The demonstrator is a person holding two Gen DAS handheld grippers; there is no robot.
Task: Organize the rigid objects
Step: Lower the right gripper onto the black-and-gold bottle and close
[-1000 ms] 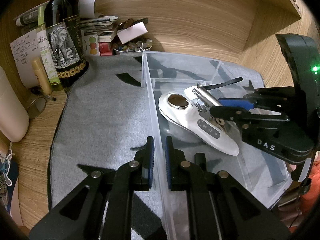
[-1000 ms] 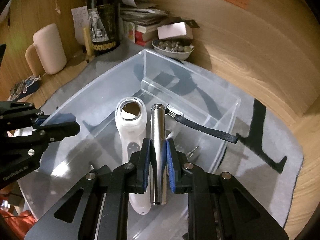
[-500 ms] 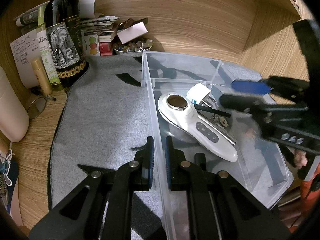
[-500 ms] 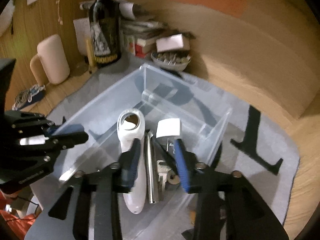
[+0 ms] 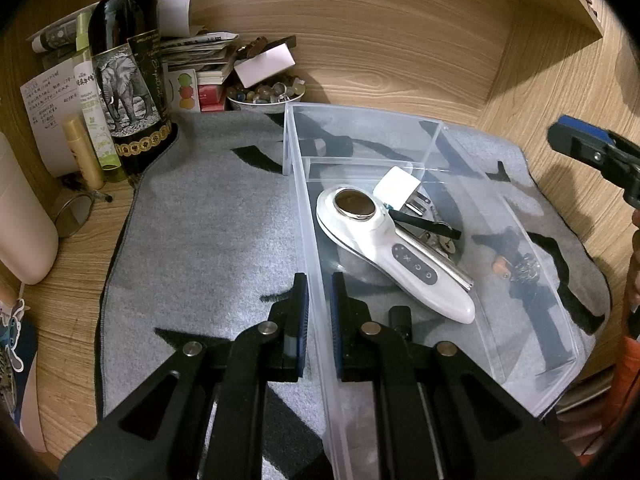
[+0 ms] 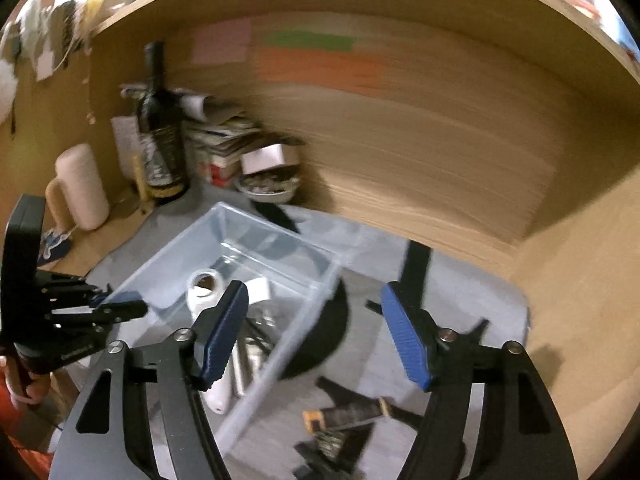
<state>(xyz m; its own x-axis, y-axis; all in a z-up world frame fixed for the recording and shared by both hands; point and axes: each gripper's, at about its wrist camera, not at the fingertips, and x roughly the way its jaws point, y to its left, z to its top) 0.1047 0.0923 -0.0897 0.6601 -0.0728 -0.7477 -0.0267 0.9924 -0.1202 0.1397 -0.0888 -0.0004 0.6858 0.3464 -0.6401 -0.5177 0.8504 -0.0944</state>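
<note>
A clear plastic bin [image 5: 360,112] stands on a grey felt mat [image 5: 208,220]. My left gripper [image 5: 319,320] is shut on the bin's near left wall, which runs between its pads. In the bin lie a white handheld device [image 5: 384,248], a silver metal cylinder [image 5: 448,268] with a black strap, and a white plug [image 5: 396,188]. My right gripper [image 6: 316,332] hangs above the bin's right side with its jaws opening and nothing between them. It shows at the right edge of the left wrist view [image 5: 592,152]. Under it I see the silver cylinder [image 6: 244,356] and the white device [image 6: 208,284].
A small dark object with a brown end [image 6: 344,412] lies on the mat right of the bin. A wine bottle [image 5: 128,72], a bowl of beads [image 5: 266,94], stacked books and a cream mug [image 5: 20,216] crowd the back left corner. Wooden walls close the back and right.
My right gripper let go of the silver cylinder, opened, and rose up and away to the right. The cylinder now lies in the bin beside the white device. My left gripper kept still.
</note>
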